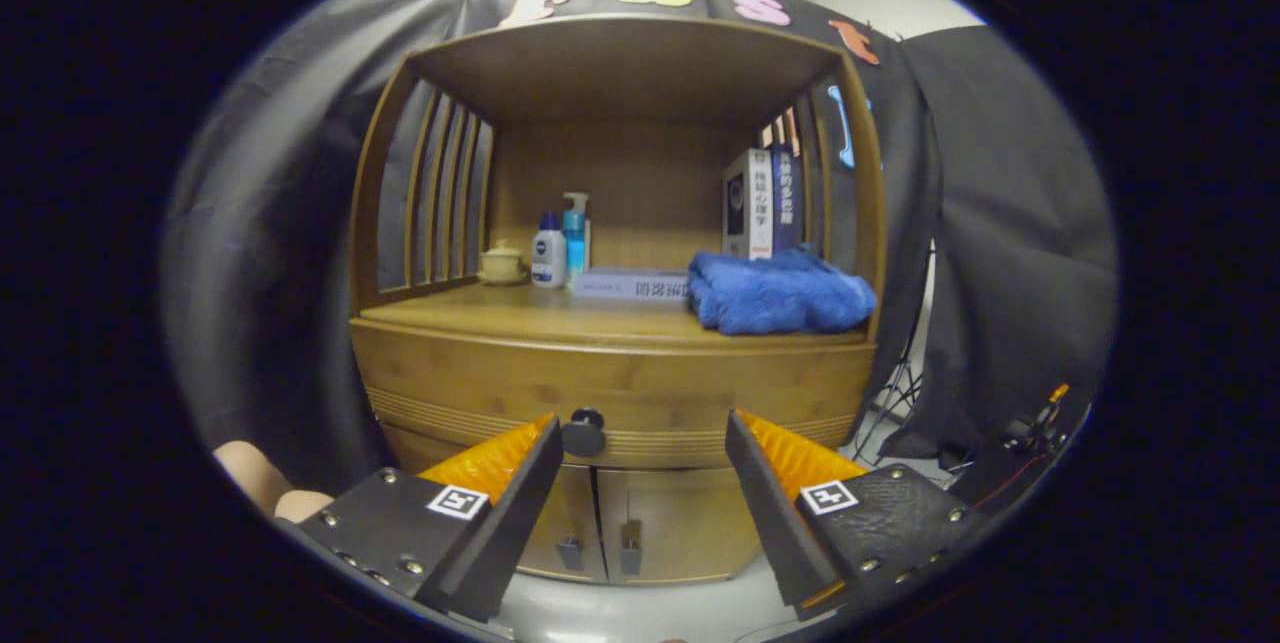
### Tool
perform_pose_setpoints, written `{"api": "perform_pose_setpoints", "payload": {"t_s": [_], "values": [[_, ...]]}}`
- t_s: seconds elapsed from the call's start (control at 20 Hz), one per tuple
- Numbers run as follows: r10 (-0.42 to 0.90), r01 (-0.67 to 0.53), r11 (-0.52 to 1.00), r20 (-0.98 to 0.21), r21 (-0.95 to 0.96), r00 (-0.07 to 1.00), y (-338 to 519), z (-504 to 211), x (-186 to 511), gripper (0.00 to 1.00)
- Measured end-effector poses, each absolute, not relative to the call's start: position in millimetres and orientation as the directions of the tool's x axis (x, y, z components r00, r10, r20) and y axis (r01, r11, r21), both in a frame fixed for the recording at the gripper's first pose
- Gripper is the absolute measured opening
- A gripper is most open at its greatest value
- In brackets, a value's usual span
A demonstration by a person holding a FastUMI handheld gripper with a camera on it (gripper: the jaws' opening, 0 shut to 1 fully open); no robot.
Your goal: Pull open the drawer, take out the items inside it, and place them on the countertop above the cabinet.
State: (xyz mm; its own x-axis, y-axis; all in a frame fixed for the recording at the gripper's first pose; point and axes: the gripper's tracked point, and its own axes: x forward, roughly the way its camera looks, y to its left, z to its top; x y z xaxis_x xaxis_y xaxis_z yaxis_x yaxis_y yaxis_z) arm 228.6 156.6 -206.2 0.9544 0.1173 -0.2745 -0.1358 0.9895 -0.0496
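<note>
A bamboo cabinet fills the view ahead, with its drawer front (610, 388) shut and a round black knob (584, 433) at its middle. My gripper (645, 443) stands open in front of the drawer, short of it. The knob sits beyond the fingers, close beside the left fingertip (545, 438), and nothing is between the fingers. Above the drawer lies the wooden countertop (540, 313) under an open shelf hood. The drawer's inside is hidden.
On the countertop sit a folded blue towel (780, 293) at the right, a flat book (630, 283), two upright books (758, 203), two bottles (558, 243) and a small lidded pot (502, 263). Two cupboard doors (620, 523) lie below the drawer. A hand (265, 483) shows lower left.
</note>
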Motion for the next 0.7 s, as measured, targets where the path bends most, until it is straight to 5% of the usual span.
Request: {"api": "perform_pose_setpoints", "payload": {"t_s": [0.3,0.5,0.7], "values": [[0.183,-0.166,0.983,-0.323,0.079,0.929,202.1,-248.2,269.4,0.98],[0.187,-0.174,0.982,-0.370,0.069,0.910,209.6,-267.9,284.1,0.65],[0.170,-0.137,0.984,-0.381,0.114,0.909,209.1,-271.0,289.6,0.44]]}}
